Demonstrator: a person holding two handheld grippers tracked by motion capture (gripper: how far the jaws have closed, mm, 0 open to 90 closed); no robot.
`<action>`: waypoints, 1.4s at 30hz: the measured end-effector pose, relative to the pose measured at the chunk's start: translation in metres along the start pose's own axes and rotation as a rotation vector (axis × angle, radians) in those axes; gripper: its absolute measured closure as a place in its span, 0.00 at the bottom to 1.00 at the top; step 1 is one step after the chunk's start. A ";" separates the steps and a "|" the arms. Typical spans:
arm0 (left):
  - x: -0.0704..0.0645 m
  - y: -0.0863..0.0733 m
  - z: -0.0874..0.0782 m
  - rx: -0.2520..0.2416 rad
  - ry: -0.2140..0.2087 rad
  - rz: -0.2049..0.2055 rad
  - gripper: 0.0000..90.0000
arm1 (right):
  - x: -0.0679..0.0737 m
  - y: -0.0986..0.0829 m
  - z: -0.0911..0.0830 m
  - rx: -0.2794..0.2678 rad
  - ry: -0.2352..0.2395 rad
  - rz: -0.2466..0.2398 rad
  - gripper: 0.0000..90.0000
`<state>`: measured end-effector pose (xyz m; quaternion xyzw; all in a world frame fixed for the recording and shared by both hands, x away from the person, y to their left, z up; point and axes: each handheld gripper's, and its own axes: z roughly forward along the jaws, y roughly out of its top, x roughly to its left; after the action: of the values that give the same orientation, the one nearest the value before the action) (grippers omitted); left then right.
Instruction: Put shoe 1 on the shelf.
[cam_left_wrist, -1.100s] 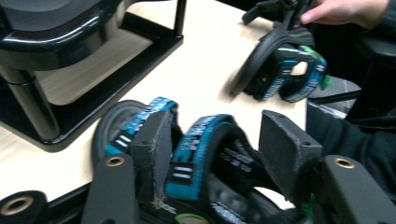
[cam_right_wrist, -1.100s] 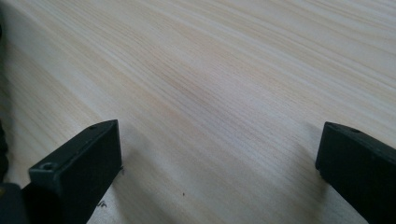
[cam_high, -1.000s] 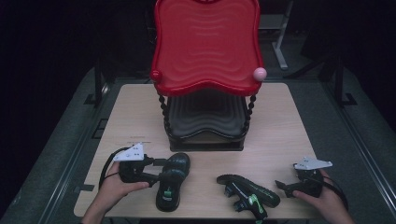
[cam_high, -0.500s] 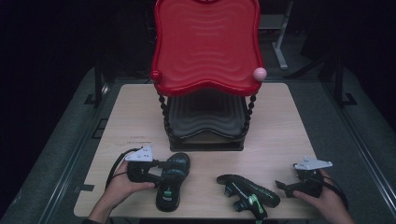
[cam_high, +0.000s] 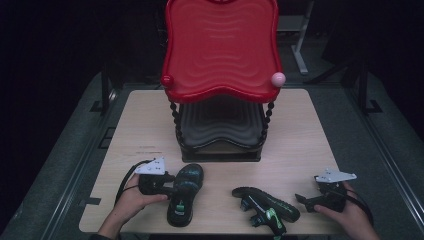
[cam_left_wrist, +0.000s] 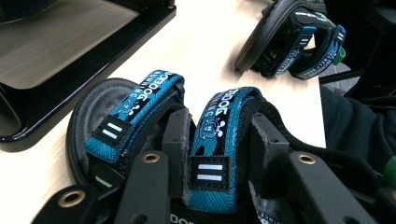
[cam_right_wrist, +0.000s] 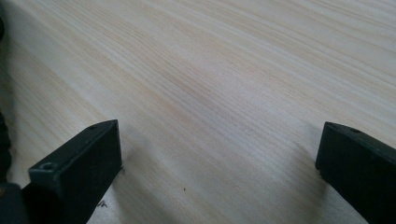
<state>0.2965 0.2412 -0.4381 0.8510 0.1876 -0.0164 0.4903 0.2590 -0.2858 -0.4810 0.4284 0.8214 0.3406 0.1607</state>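
Two black sandals with teal straps lie near the table's front edge. The left sandal (cam_high: 184, 197) lies toe away from me; in the left gripper view its two straps (cam_left_wrist: 140, 112) cross the footbed. My left gripper (cam_high: 172, 187) reaches in from the sandal's left, and its jaws (cam_left_wrist: 219, 133) press both sides of the nearer strap. The right sandal (cam_high: 265, 205) lies on its side, farther off in the left gripper view (cam_left_wrist: 294, 42). My right gripper (cam_high: 302, 200) rests on the table just right of that sandal, jaws open over bare wood (cam_right_wrist: 219, 154).
A two-tier rack stands at mid-table, with a red wavy tray (cam_high: 220, 50) on top and a dark tray (cam_high: 220, 125) below on twisted black posts. A pink ball (cam_high: 278, 78) caps one corner. The wooden table (cam_high: 300, 130) has dark floor around it.
My left gripper has slid right onto the left sandal and its jaws now straddle a strap. The right gripper and the right sandal have stayed still.
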 end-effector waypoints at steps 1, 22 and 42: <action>0.000 0.000 0.000 0.000 0.000 0.000 0.72 | 0.000 0.000 0.000 0.000 0.000 0.000 0.00; -0.002 0.003 -0.007 -0.023 -0.004 -0.008 0.74 | 0.000 0.000 0.000 0.001 0.001 0.000 0.00; -0.018 0.045 -0.029 -0.133 -0.060 0.026 0.74 | 0.000 0.000 -0.001 0.001 0.001 0.000 0.00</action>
<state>0.2902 0.2394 -0.3815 0.8179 0.1626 -0.0231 0.5515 0.2584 -0.2863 -0.4809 0.4284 0.8215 0.3406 0.1600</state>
